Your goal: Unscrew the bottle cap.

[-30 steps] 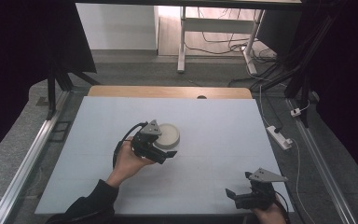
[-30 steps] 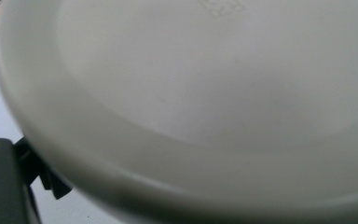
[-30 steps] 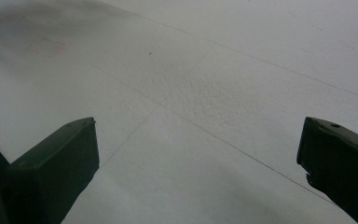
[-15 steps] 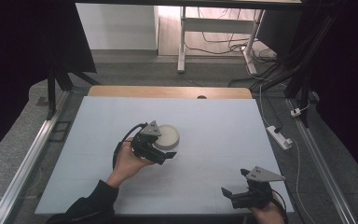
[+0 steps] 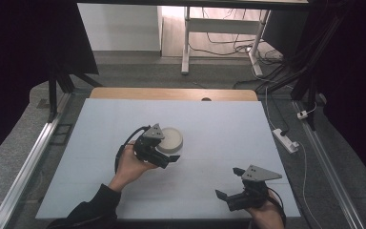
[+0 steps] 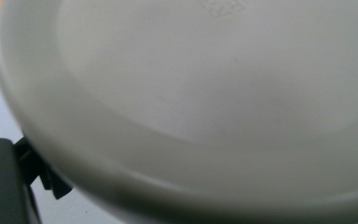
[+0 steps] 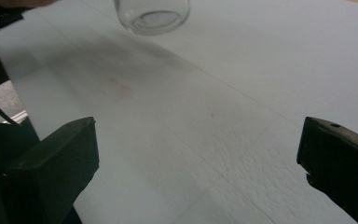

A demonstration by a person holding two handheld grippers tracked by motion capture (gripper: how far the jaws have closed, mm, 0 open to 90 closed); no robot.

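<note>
The left gripper [image 5: 164, 153] sits against the near side of a white-lidded glass jar [image 5: 170, 141] at the worktop's [image 5: 228, 124] middle; whether it grips I cannot tell. The right gripper [image 5: 229, 183] hangs wide open and empty, near right. Grasping seems underway; next, a firm clamp.

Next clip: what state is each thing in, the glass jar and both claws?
Jar: upright on the table, its white lid on.
Left claw: up against the lid's rim; whether it grips cannot be told.
Right claw: open wide, holding nothing, over the table's near edge.
</note>
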